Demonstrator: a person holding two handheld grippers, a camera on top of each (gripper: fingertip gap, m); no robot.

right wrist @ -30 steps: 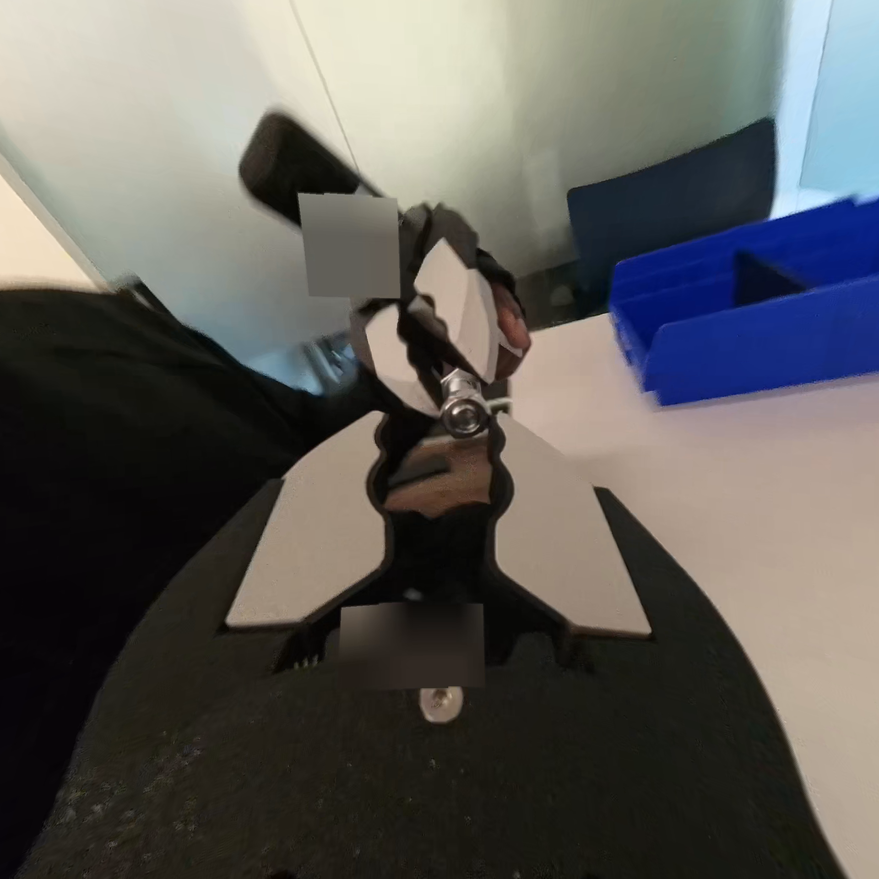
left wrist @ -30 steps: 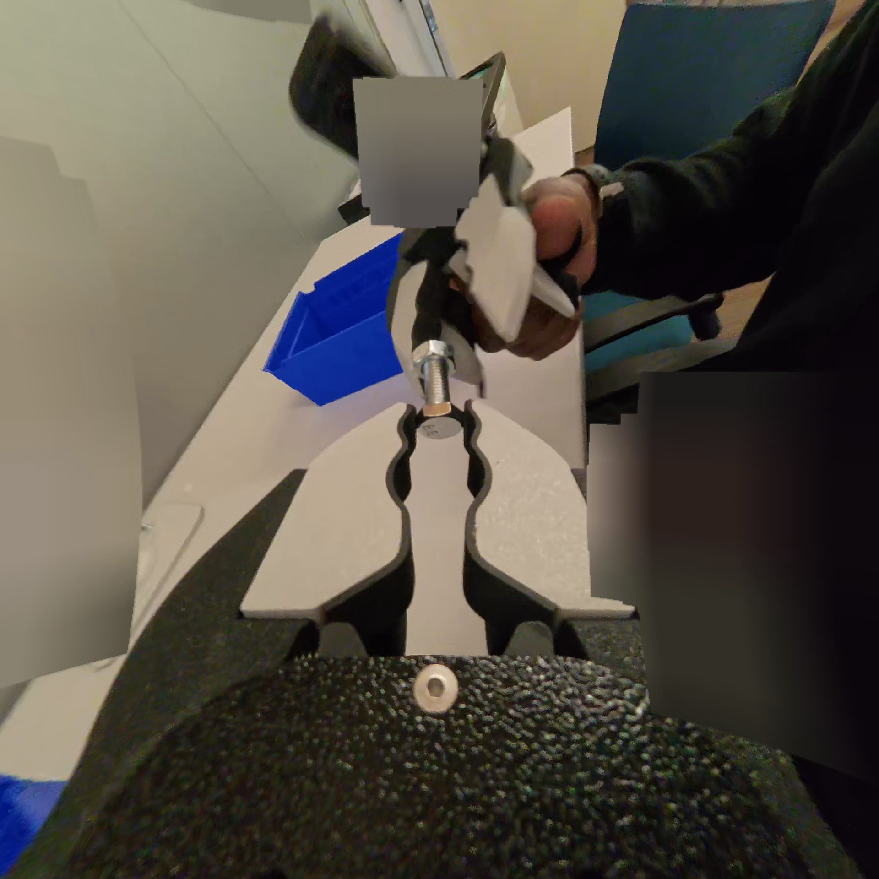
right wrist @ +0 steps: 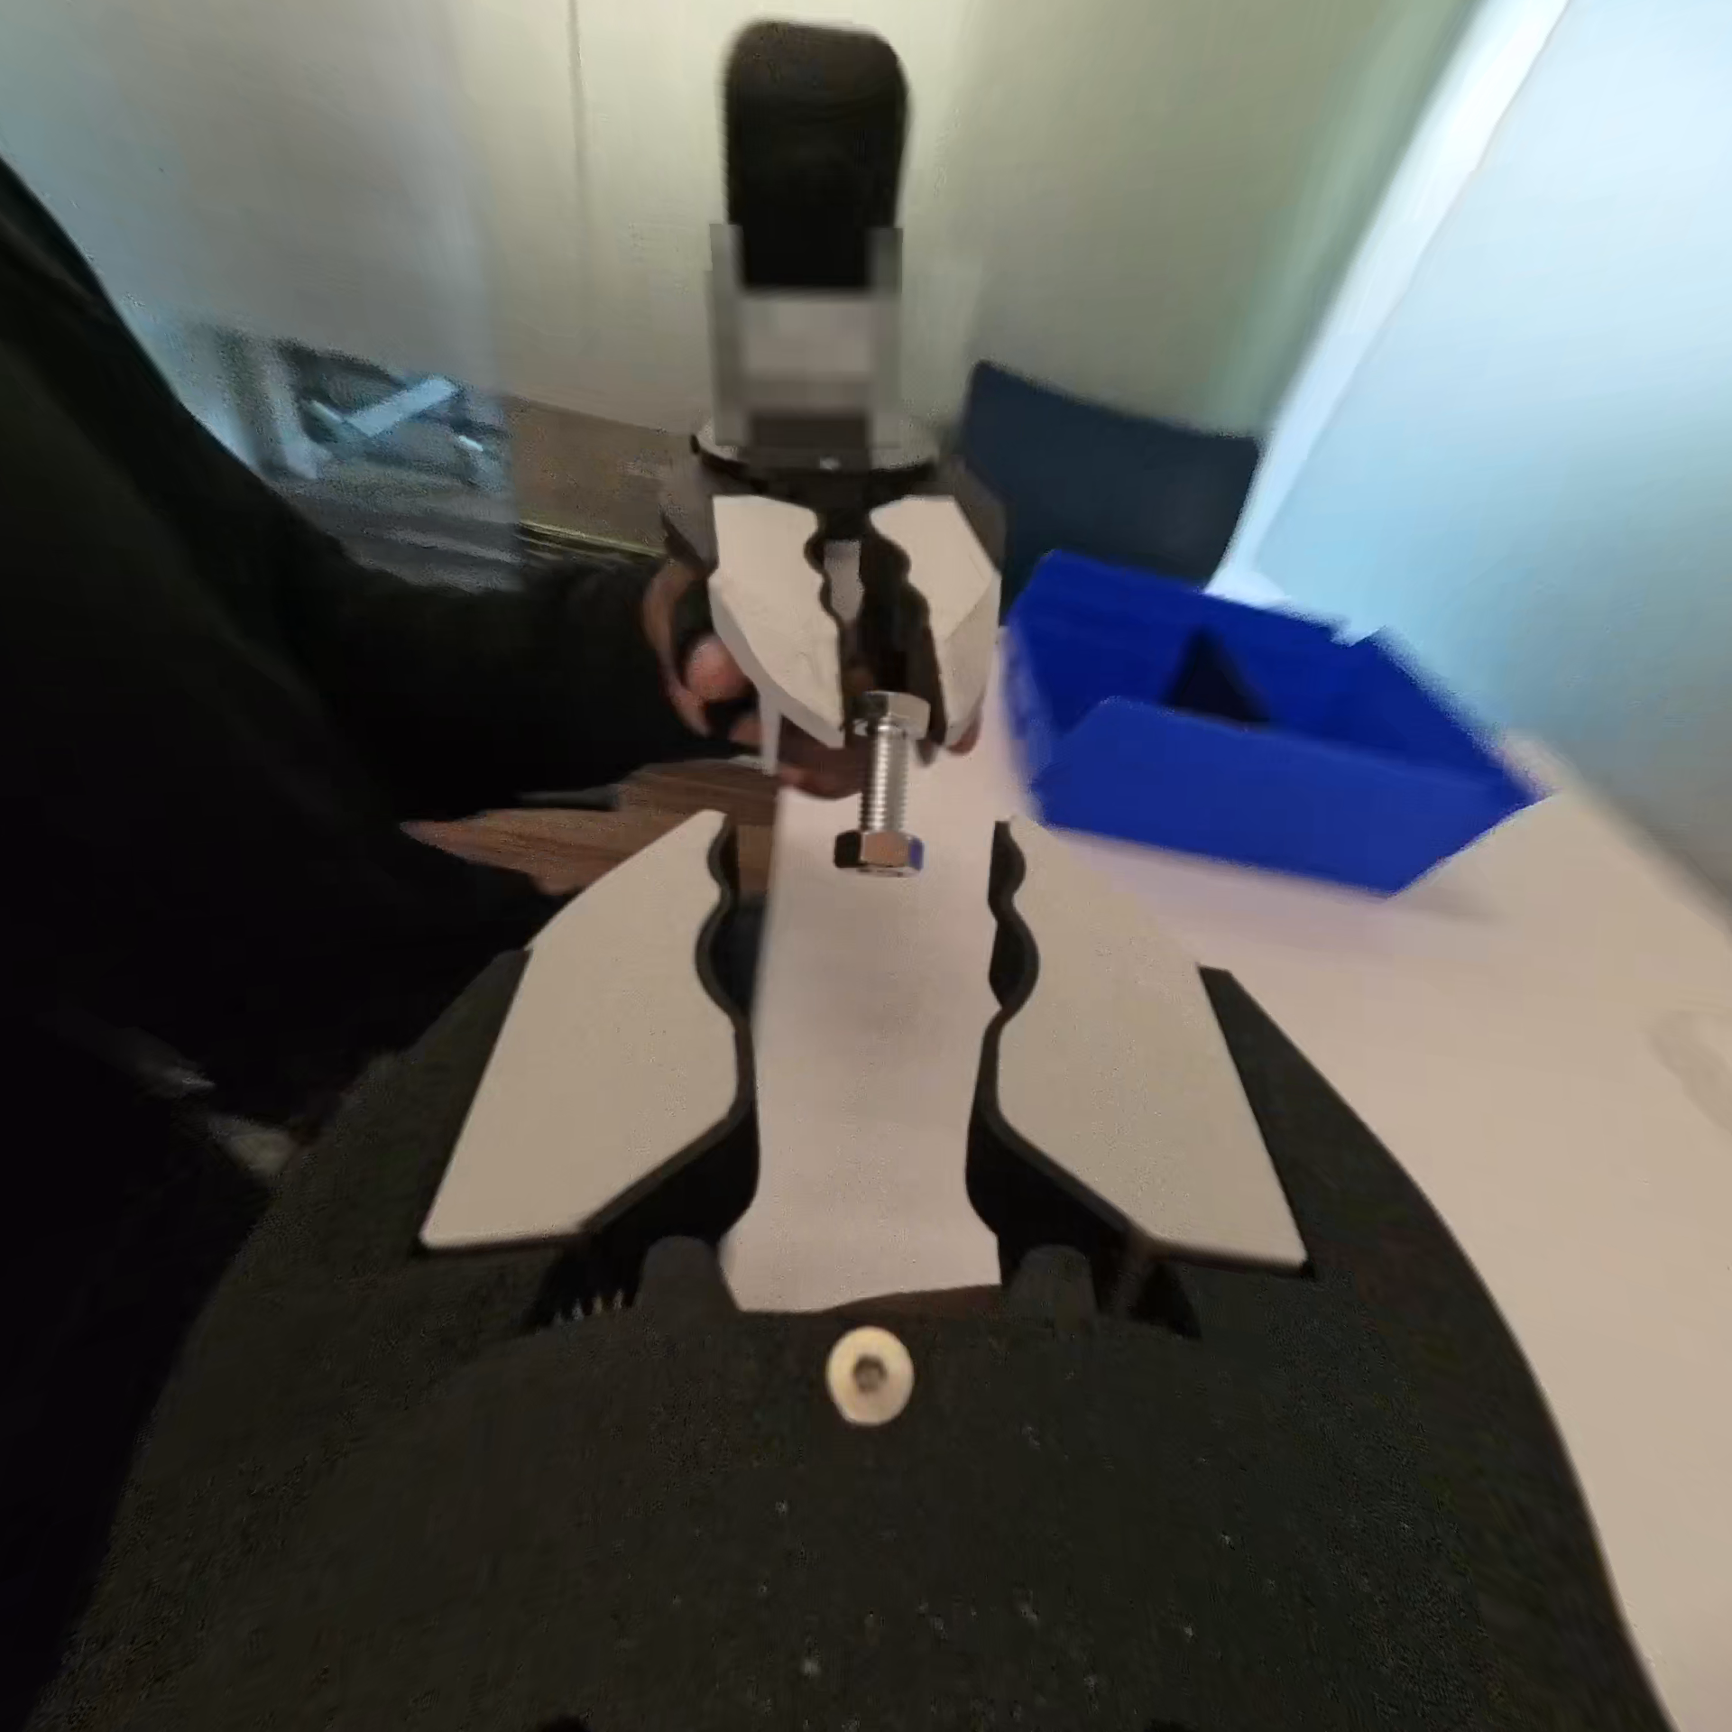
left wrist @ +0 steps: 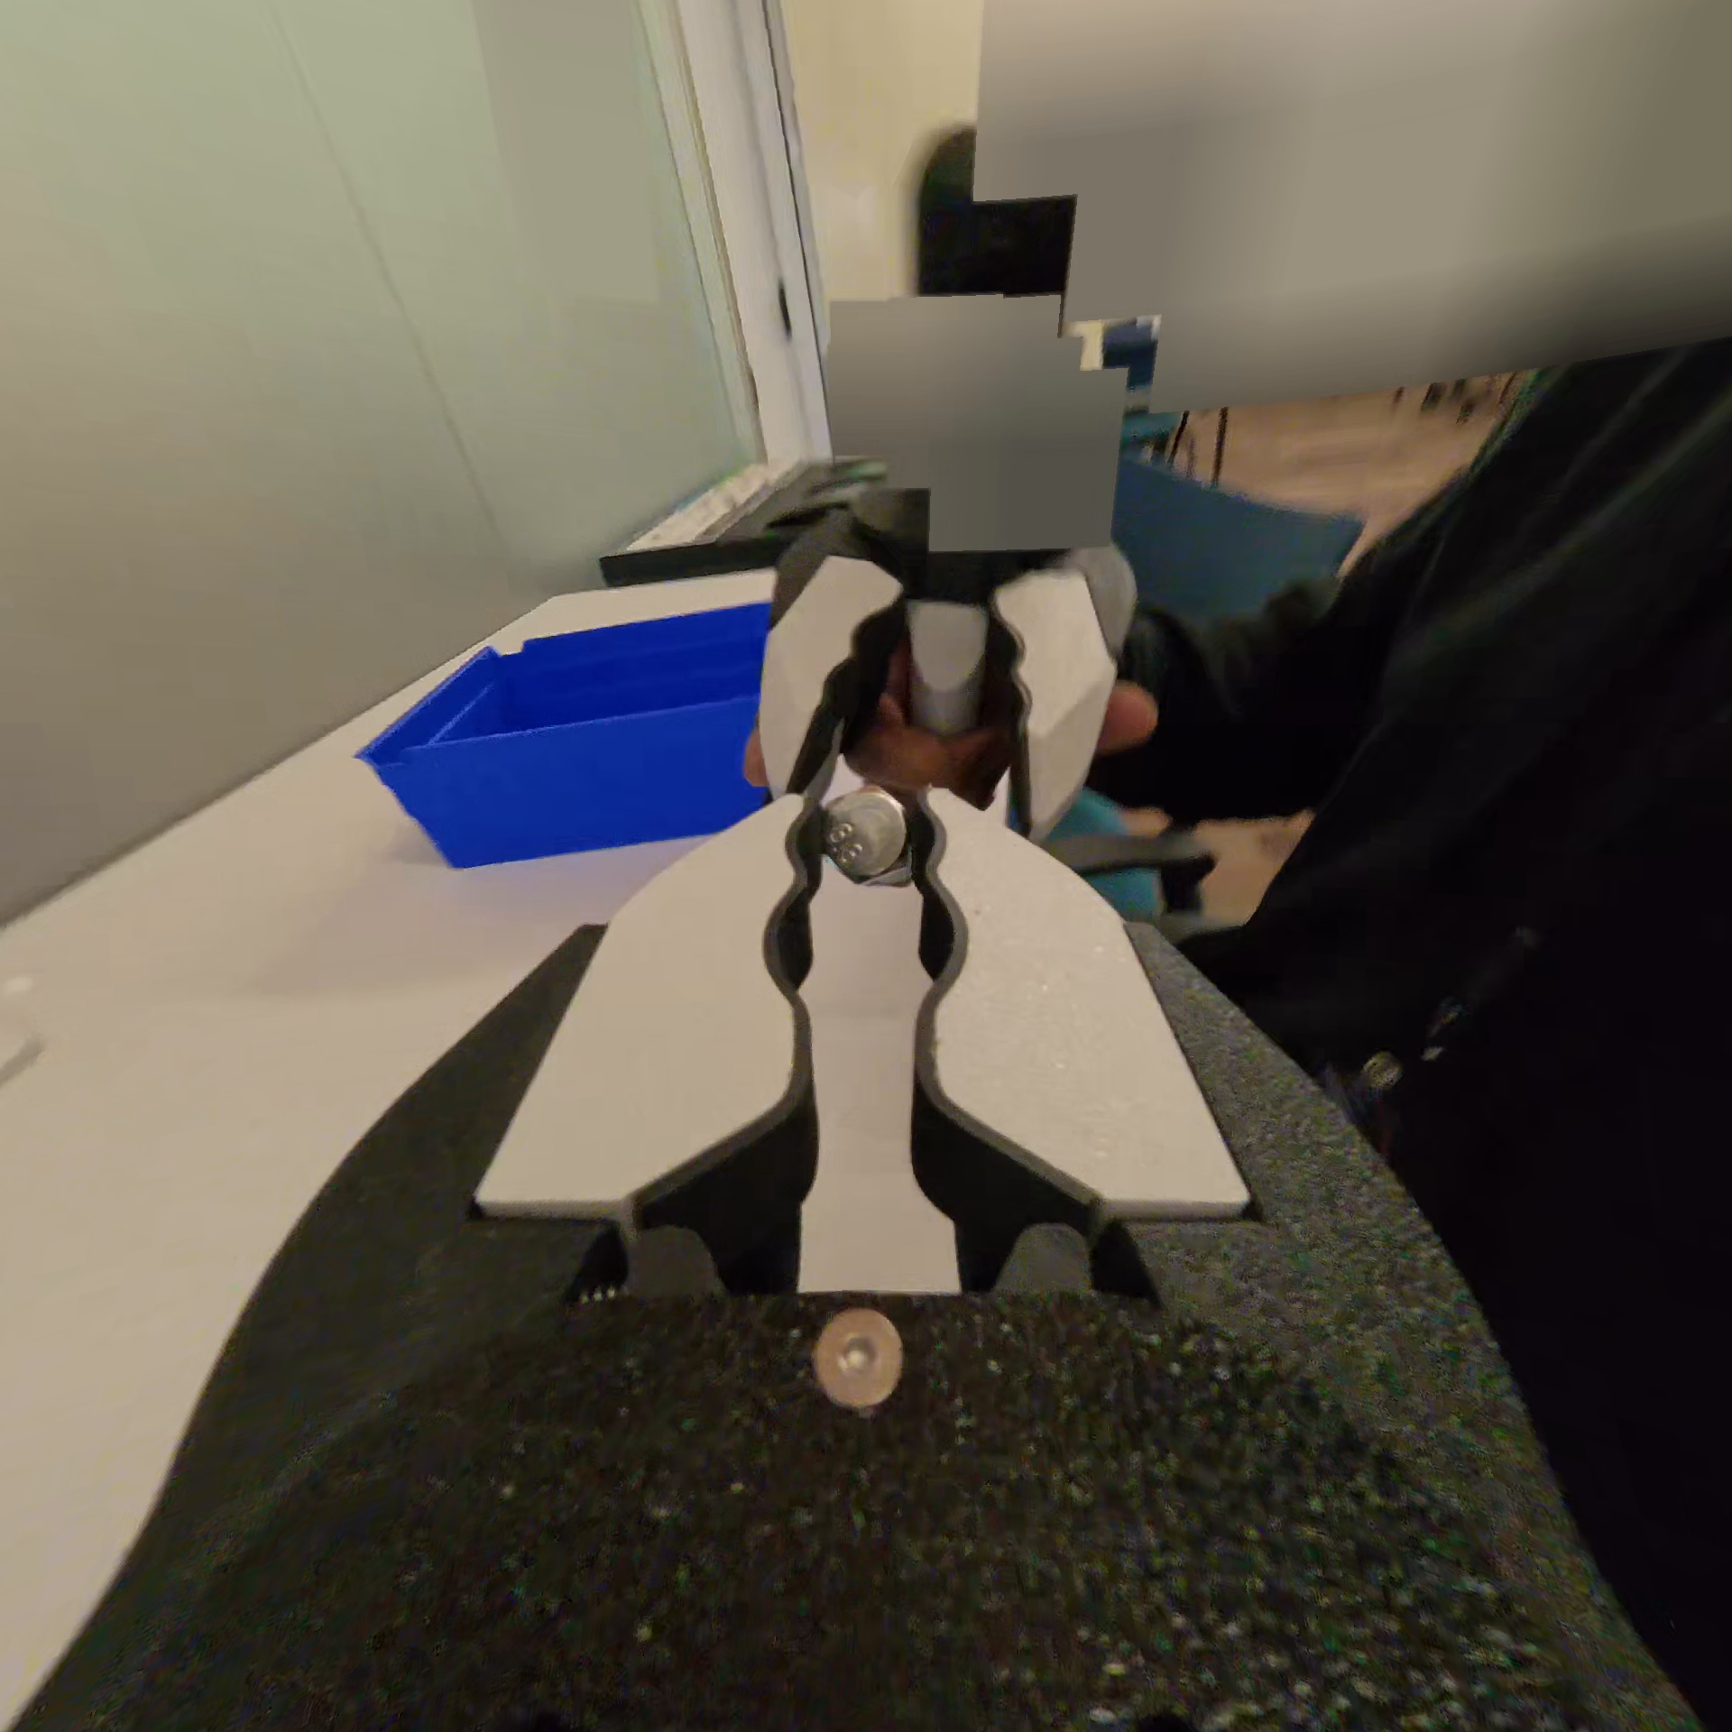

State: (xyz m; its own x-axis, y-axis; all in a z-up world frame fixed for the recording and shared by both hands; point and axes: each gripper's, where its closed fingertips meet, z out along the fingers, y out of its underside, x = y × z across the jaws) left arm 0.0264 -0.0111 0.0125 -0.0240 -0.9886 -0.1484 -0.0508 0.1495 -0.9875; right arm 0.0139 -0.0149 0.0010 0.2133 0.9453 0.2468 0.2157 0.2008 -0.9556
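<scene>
Left jaws: the left gripper (left wrist: 867,825) pinches the hexagonal head of a silver bolt (left wrist: 864,837) between its fingertips, both pads against the head.
Bolt from the other side: in the right wrist view the bolt (right wrist: 886,768) hangs out of the left gripper (right wrist: 888,722), threaded shaft towards the camera, with a nut (right wrist: 879,851) sitting at the shaft's free end.
Right jaws: the right gripper (right wrist: 867,843) is spread wide; the nut lies between its tips with clear space on both sides, neither pad touching it.
State of the work: the nut is already on the thread, near the tip and well apart from the head; how far it is screwed on cannot be told.
Hands: a hand (right wrist: 698,675) in a dark sleeve carries the left gripper.
Beyond the jaws: a blue bin (right wrist: 1312,750) stands on the white table (right wrist: 1406,1031), to the right of the right jaws; in the left view the blue bin (left wrist: 581,750) is to the left of the jaws.
</scene>
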